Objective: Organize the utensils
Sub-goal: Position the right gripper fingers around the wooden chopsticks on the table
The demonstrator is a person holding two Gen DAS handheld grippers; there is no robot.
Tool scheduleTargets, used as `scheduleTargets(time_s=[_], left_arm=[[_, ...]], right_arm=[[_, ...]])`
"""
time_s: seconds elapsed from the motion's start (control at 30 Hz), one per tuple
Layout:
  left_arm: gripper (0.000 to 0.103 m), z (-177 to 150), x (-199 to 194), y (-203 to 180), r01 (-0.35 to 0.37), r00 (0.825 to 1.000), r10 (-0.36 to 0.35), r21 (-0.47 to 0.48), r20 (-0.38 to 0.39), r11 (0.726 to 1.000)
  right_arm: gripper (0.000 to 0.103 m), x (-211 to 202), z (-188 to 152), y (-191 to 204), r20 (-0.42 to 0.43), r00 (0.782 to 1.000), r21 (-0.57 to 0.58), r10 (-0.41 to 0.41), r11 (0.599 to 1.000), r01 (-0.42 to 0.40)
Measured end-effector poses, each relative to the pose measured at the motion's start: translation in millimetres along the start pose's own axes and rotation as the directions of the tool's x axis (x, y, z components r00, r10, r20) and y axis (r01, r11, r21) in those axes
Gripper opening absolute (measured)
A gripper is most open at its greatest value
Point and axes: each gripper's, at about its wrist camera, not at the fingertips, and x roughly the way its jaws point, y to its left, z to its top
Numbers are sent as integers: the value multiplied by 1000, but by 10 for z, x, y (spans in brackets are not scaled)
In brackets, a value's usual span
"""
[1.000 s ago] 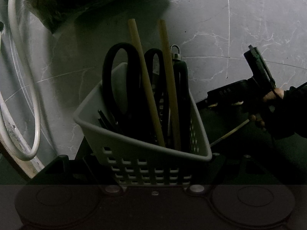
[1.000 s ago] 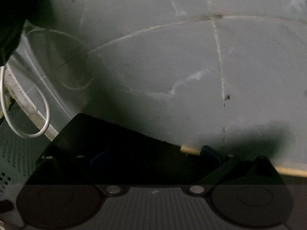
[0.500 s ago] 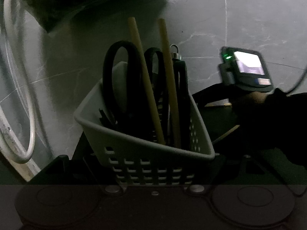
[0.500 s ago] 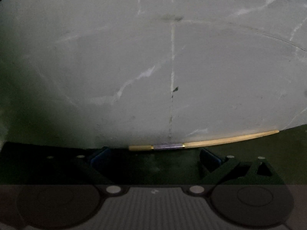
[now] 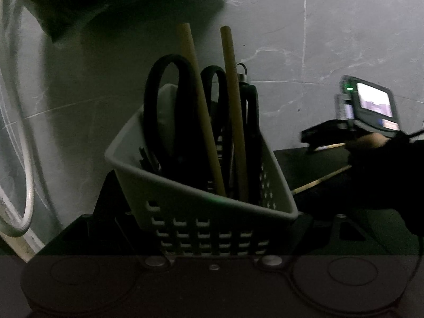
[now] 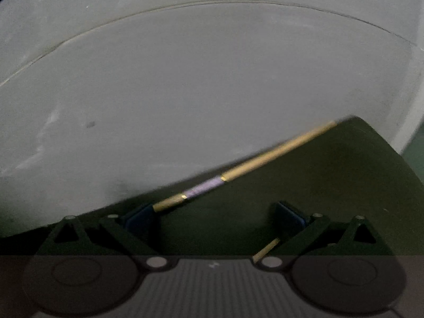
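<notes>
A pale perforated basket point(image 5: 201, 201) sits tilted between the fingers of my left gripper point(image 5: 212, 228), which is shut on its lower part. Black-handled scissors point(image 5: 164, 111), two wooden handles point(image 5: 233, 106) and other dark utensils stand in it. In the right wrist view my right gripper point(image 6: 212, 217) is open over a dark mat point(image 6: 331, 185). A wooden chopstick with a purple band point(image 6: 238, 172) lies slanted on the mat, one end beside the left blue pad point(image 6: 137, 220). A second stick point(image 6: 265, 250) shows under the right finger. In the left wrist view the right gripper point(image 5: 323, 135) hovers over chopsticks point(image 5: 320, 177).
Grey marble-look tiles point(image 5: 331, 39) lie all around the mat. A white hose point(image 5: 23, 185) curves along the left edge. A dark bag point(image 5: 92, 0) lies at the top left. A person's hand point(image 5: 368, 140) in a dark sleeve holds the right gripper.
The right gripper has rolled and swung over the mat: the banded chopstick, level half a second ago, now runs slanted. The left gripper and basket have hardly moved.
</notes>
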Motion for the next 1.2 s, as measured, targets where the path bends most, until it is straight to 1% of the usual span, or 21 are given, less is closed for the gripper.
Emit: scheduleTargets(time_s=[0.07, 0.1, 0.17, 0.23, 0.3, 0.37, 0.4, 0.43, 0.5, 0.57, 0.63, 0.7, 0.73, 0.77, 0.8, 0.87, 0.9, 0.97, 1.03, 1.1, 1.2], left_arm=[[81, 2, 4, 22, 9, 1000, -9, 9, -1, 1000], [81, 3, 3, 29, 11, 1000, -11, 11, -2, 1000], [81, 8, -1, 64, 17, 1000, -17, 13, -2, 1000], [81, 18, 8, 92, 19, 1000, -19, 15, -2, 1000], [81, 21, 10, 108, 20, 1000, -20, 19, -3, 1000], [81, 22, 9, 108, 21, 1000, -20, 23, -3, 1000], [81, 23, 9, 114, 21, 1000, -21, 25, -3, 999], [81, 27, 11, 110, 20, 1000, -20, 27, -3, 999], [81, 28, 12, 109, 21, 1000, -21, 26, -2, 999], [81, 30, 6, 91, 19, 1000, -19, 26, -1, 999], [81, 29, 6, 91, 21, 1000, -21, 23, 1, 999], [81, 28, 16, 87, 21, 1000, -21, 21, 2, 1000], [81, 25, 19, 89, 23, 1000, -23, 18, 4, 1000], [81, 25, 16, 93, 25, 1000, -26, 17, 6, 1000], [81, 24, 11, 95, 27, 1000, -27, 17, 9, 999], [81, 16, 3, 104, 30, 999, -30, 16, 12, 999], [81, 12, 1, 107, 32, 999, -32, 14, 14, 999], [81, 4, -9, 114, 34, 999, -34, 14, 17, 999], [81, -3, -14, 124, 39, 999, -39, 12, 21, 999], [81, -1, -25, 138, 43, 999, -43, 11, 25, 999], [81, 0, -47, 145, 47, 998, -47, 13, 33, 999]], right_arm=[[100, -78, -13, -138, -4, 999, 12, 34, 999, -33], [100, -140, -10, -217, 11, 998, 23, 66, 998, -66], [100, -198, 12, -294, 29, 997, 39, 72, 997, -73], [101, -150, 139, -397, 44, 996, 78, 73, 994, -77], [101, -11, 286, -380, 38, 998, 114, 51, 992, -55], [101, 172, 415, -390, 3, 998, 150, 56, 987, -55], [101, 198, 352, -425, -18, 999, 152, 41, 988, -38], [101, 223, 323, -425, -25, 1000, 146, 18, 989, -14], [101, 296, 292, -265, -28, 998, 77, -51, 996, 53], [102, 272, 234, -231, -21, 998, 43, -60, 997, 61], [99, 225, 159, -247, -25, 997, 17, -78, 997, 78], [94, 155, 72, -285, -17, 997, -2, -69, 998, 69], [88, 110, 26, -313, -14, 998, -11, -60, 998, 59], [80, 60, -15, -357, -15, 999, -15, -50, 999, 50], [76, 31, -41, -424, -17, 999, -10, -35, 999, 35], [48, -70, -103, -523, -26, 1000, -4, -9, 1000, 9], [42, -109, -145, -564, -34, 999, 1, 7, 1000, -7], [25, -128, -221, -679, -59, 997, 35, 52, 998, -50], [15, -163, -282, -739, -85, 992, 67, 93, 994, -88], [12, -190, -319, -779, -107, 984, 113, 141, 985, -128], [11, -167, -336, -813, -144, 961, 210, 237, 956, -204]])
